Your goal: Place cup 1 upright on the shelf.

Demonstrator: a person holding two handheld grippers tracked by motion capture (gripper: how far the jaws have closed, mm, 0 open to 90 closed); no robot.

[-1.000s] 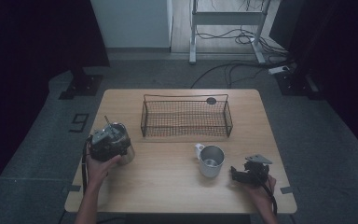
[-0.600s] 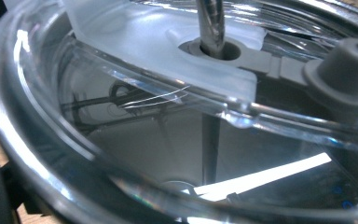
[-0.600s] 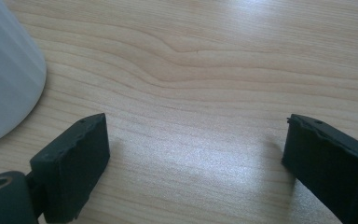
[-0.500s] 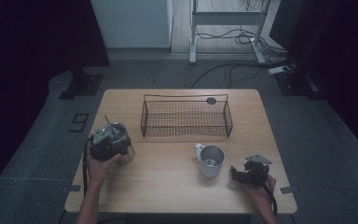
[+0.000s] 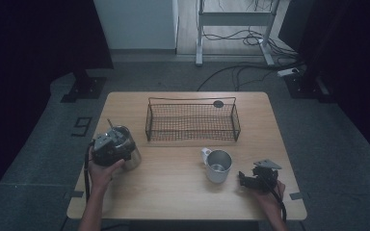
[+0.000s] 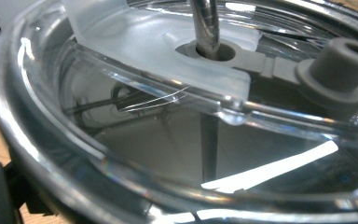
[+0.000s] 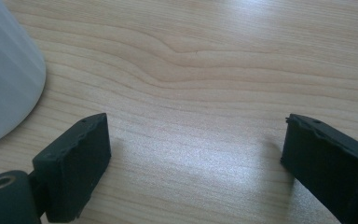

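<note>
I have the left gripper (image 5: 110,148) down on the tumbler (image 5: 125,147) at the near left of the table (image 5: 173,192); its jaws have just been closing, but I cannot tell if the pads press. Its clear lid (image 6: 168,154) carries a metal straw (image 6: 205,23). My right gripper (image 7: 196,163) rests wide open, holding nothing, right of the mug (image 5: 218,166). A basket (image 5: 192,120) sits farther back.

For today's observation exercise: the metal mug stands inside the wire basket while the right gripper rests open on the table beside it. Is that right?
Not quite. The high view shows the metal mug standing on the table in front of the wire basket, not inside it. The right gripper does rest open beside it.
</note>
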